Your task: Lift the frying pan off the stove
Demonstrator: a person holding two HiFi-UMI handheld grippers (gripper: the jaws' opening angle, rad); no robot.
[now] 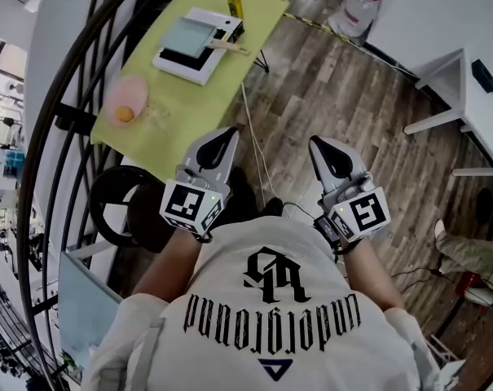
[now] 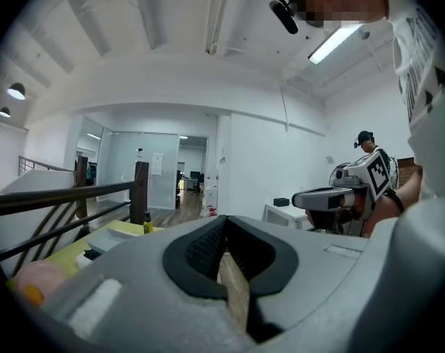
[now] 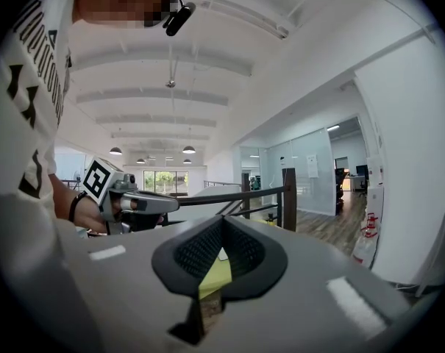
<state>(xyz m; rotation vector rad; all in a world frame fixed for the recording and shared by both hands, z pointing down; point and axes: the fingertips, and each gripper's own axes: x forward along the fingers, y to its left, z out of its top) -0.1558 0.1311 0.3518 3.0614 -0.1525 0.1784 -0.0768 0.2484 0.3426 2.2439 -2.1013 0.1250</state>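
Note:
A white stove (image 1: pixel 174 62) sits on the far part of a yellow-green table (image 1: pixel 189 104). On it lies a flat pale-teal square thing (image 1: pixel 187 35) with a wooden handle (image 1: pixel 228 47) pointing right, likely the pan. Both grippers are held close to the person's chest, short of the table's near edge. The jaws of my left gripper (image 1: pixel 222 142) are shut and hold nothing. My right gripper (image 1: pixel 322 147) is also shut and empty. Each gripper view shows its own closed jaws, left (image 2: pixel 223 230) and right (image 3: pixel 222 232), and the other gripper beside it.
A yellow bottle (image 1: pixel 235 2) stands at the table's far edge. A pink plate (image 1: pixel 129 98) with an orange lump (image 1: pixel 125 114) lies at its left. A dark curved railing (image 1: pixel 63 120) runs along the left. A black round seat (image 1: pixel 120 206) sits below. White tables (image 1: pixel 466 96) stand on the right over wood flooring.

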